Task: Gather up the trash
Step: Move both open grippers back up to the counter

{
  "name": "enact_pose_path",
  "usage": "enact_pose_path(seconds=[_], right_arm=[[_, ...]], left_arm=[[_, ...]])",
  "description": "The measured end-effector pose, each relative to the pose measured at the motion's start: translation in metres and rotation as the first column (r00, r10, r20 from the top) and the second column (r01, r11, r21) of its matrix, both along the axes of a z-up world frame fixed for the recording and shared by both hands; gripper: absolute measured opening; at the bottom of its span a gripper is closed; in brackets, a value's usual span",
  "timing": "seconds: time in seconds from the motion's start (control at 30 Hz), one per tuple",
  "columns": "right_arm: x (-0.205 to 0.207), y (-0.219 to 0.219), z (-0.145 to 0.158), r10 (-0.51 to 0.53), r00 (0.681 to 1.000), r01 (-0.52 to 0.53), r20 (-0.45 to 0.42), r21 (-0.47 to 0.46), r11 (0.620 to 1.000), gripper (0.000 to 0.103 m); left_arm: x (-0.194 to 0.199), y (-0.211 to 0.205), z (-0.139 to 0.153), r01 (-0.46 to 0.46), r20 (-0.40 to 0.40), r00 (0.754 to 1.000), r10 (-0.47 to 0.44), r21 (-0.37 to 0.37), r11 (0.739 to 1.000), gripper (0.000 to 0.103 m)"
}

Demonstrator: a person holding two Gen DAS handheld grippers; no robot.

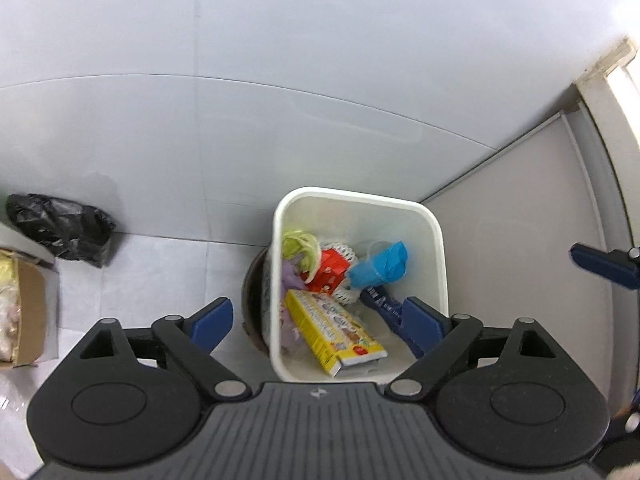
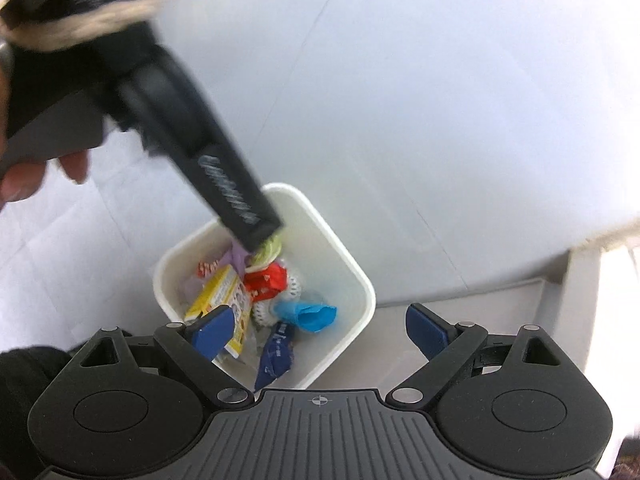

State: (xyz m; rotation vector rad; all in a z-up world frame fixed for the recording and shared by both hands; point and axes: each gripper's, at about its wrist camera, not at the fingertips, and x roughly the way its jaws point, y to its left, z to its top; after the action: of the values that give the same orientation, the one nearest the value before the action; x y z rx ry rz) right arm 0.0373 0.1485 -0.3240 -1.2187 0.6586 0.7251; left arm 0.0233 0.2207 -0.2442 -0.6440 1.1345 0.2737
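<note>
Both grippers spread wide and empty above the bin point(image 1: 436, 236) of trash.
Only in the left view: black bag point(image 1: 64, 226) at 9 o'clock. Left gripper point(image 1: 320, 320), right gripper point(image 2: 320, 330): between the jaws, yellow box point(image 1: 334, 330) in the bin, long axis 11 to 5.

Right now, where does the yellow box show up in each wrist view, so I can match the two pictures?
Left wrist: yellow box lies in the white bin's near part, low centre.
Right wrist: yellow box sits at the bin's left side, left of centre, partly behind a blue fingertip.
Shared landmark: the blue crumpled wrapper in the bin.
</note>
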Motion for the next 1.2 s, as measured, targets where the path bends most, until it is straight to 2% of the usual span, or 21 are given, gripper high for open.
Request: enact_pose_path(seconds=[0.17,0.3,0.43,0.53,0.67,0.73,0.97,1.07,1.2], right_arm=[[-0.003,-0.013,0.026,-0.073,0.997,0.072,0.006,0.113,0.991,0.094],[-0.008,-0.029,0.053,-0.130,0.992,0.126,0.002,0.227,0.966,0.094],[-0.011,-0.053,0.080,-0.194,0.981,0.178,0.014,0.341,0.923,0.094],[-0.011,-0.077,0.103,-0.263,0.965,0.235,0.005,0.433,0.870,0.095],[-0.001,-0.118,0.131,-0.368,0.929,0.331,-0.047,0.554,0.764,0.098],[0.005,-0.137,0.142,-0.416,0.908,0.363,-0.048,0.585,0.725,0.099],[0.024,-0.204,0.161,-0.571,0.820,0.450,-0.024,0.643,0.620,0.099],[0.030,-0.235,0.164,-0.625,0.780,0.478,-0.023,0.667,0.572,0.100],[0.041,-0.283,0.166,-0.667,0.745,0.508,-0.035,0.678,0.532,0.100]], left_arm=[[-0.021,0.005,0.017,-0.050,0.002,0.999,0.050,-0.004,0.999,0.095],[-0.030,0.004,0.034,-0.079,0.019,0.997,0.079,0.009,0.997,0.097],[-0.029,-0.002,0.051,-0.075,0.046,0.996,0.073,0.025,0.997,0.098],[-0.021,-0.008,0.069,-0.046,0.082,0.996,0.042,0.045,0.998,0.098],[-0.002,-0.024,0.093,0.023,0.134,0.990,-0.035,0.087,0.996,0.099],[0.011,-0.034,0.104,0.064,0.156,0.984,-0.080,0.104,0.993,0.100],[0.048,-0.079,0.129,0.197,0.211,0.951,-0.225,0.143,0.970,0.100],[0.065,-0.106,0.138,0.266,0.216,0.931,-0.295,0.153,0.952,0.100],[0.091,-0.148,0.147,0.361,0.221,0.893,-0.393,0.169,0.917,0.100]])
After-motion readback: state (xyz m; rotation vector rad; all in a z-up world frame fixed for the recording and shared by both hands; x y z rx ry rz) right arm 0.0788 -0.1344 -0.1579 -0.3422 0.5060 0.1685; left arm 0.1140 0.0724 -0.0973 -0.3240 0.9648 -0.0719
